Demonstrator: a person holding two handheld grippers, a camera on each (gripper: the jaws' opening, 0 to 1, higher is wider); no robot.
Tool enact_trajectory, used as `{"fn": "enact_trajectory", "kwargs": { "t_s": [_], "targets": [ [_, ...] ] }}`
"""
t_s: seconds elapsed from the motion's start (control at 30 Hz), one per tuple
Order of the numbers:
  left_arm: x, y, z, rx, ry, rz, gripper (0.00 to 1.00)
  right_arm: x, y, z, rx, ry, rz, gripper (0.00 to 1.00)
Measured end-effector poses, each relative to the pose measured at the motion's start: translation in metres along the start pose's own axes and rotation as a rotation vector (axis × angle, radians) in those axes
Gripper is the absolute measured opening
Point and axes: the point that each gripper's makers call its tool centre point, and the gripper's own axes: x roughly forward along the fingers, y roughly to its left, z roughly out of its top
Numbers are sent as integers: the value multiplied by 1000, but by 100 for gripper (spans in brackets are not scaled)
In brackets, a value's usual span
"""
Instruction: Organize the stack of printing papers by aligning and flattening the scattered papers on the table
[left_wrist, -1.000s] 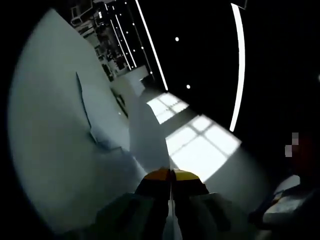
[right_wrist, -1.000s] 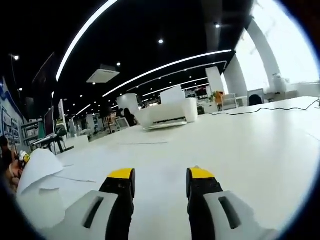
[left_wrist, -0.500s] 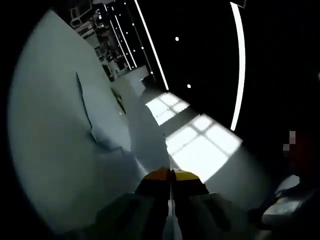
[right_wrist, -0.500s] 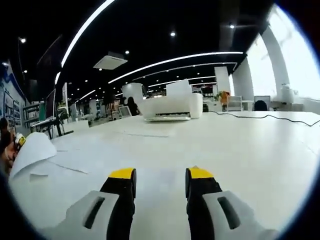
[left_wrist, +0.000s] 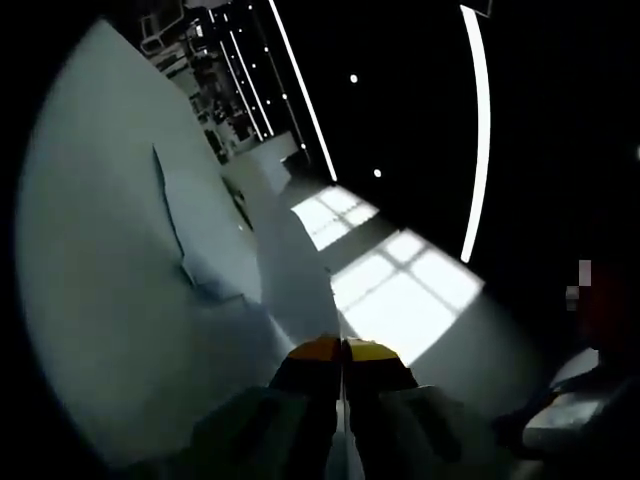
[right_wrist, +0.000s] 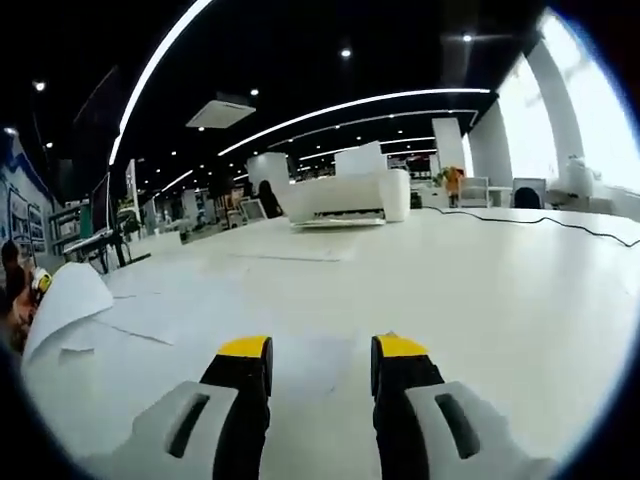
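My left gripper (left_wrist: 343, 351) is shut, with the thin edge of a white sheet of paper (left_wrist: 296, 270) caught between its yellow tips; the sheet runs up and away from them. In the right gripper view the same sheet (right_wrist: 66, 300) curls up off the white table (right_wrist: 520, 300) at the far left, with the left gripper (right_wrist: 39, 284) at its edge. Other sheets (right_wrist: 150, 325) lie flat on the table beside it. My right gripper (right_wrist: 320, 350) hovers low over the table, open, with nothing between its fingers.
A white printer (right_wrist: 345, 195) stands at the table's far side, with a black cable (right_wrist: 560, 222) trailing to the right. A person's sleeve (left_wrist: 570, 420) is at the lower right of the left gripper view. Desks and people are far behind on the left.
The right gripper view has tilted and shifted slightly, so that camera moved a little. The left gripper stays shut on the sheet, unmoved.
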Motion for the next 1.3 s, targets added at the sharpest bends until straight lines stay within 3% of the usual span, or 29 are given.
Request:
{"fn": "enact_trajectory", "kwargs": {
  "t_s": [0.83,1.03,1.3],
  "targets": [
    [0,0,3,-9,-6,-10,5,5,22,-10,-25,65,23,31],
    [0,0,2,-7,-5,-9,5,12,8,-9,-12,72,35,27],
    [0,0,3,-6,-6,-9,5,12,5,-9,18,69,40,23]
  ]
}}
